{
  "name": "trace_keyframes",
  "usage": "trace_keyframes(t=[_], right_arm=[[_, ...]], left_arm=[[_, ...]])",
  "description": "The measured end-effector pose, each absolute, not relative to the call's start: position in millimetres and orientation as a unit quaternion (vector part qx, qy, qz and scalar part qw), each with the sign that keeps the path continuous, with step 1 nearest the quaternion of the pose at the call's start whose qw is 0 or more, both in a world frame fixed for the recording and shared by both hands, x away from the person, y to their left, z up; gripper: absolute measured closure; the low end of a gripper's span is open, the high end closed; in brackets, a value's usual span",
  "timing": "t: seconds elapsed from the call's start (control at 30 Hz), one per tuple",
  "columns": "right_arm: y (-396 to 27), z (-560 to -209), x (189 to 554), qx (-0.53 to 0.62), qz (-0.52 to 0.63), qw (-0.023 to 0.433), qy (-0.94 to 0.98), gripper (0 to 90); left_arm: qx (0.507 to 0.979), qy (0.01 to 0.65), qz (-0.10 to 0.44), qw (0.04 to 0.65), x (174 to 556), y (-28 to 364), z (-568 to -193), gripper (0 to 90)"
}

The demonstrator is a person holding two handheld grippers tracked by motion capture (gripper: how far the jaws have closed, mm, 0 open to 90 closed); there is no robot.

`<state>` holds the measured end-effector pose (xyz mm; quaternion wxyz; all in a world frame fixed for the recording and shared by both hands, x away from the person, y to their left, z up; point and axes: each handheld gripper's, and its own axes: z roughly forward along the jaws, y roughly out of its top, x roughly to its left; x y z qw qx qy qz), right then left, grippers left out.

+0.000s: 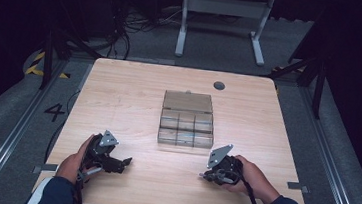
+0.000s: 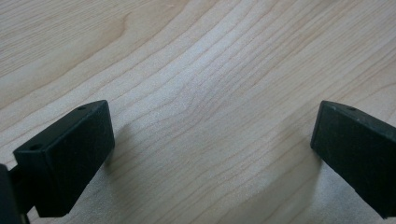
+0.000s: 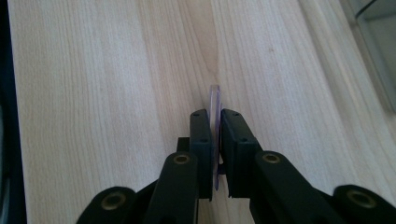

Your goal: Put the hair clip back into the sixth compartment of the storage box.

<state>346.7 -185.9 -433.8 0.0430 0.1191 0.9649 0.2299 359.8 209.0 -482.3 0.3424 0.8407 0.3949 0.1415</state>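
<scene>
A clear plastic compartment box (image 1: pixel 187 125) with its lid folded back sits at the middle of the wooden table (image 1: pixel 134 92). My right gripper (image 3: pixel 215 114) is shut on a thin clear plastic disc (image 3: pixel 215 100), held edge-on between the jaws and sticking out past their tips. In the high view that right gripper (image 1: pixel 205 175) rests low near the table's front right, below the box. My left gripper (image 1: pixel 125 163) lies near the front left, its black fingers (image 2: pixel 70 158) spread wide over bare wood with nothing between them.
A round grey grommet (image 1: pixel 219 85) sits near the table's far edge. A corner of the clear box (image 3: pixel 376 42) shows at the upper right of the right gripper view. Beyond the table stand a white desk frame (image 1: pixel 222 20) and floor cables (image 1: pixel 126 24).
</scene>
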Motion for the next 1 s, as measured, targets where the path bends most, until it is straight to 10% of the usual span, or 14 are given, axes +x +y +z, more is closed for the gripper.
trace_keyframes(t=[1.0], right_arm=[[-209.2, -387.5, 369.3, 0.139, 0.247, 0.087, 0.955, 84.4]], left_arm=[[0.840, 0.395, 0.142, 0.342, 359.7, 209.0, -482.3, 0.0]])
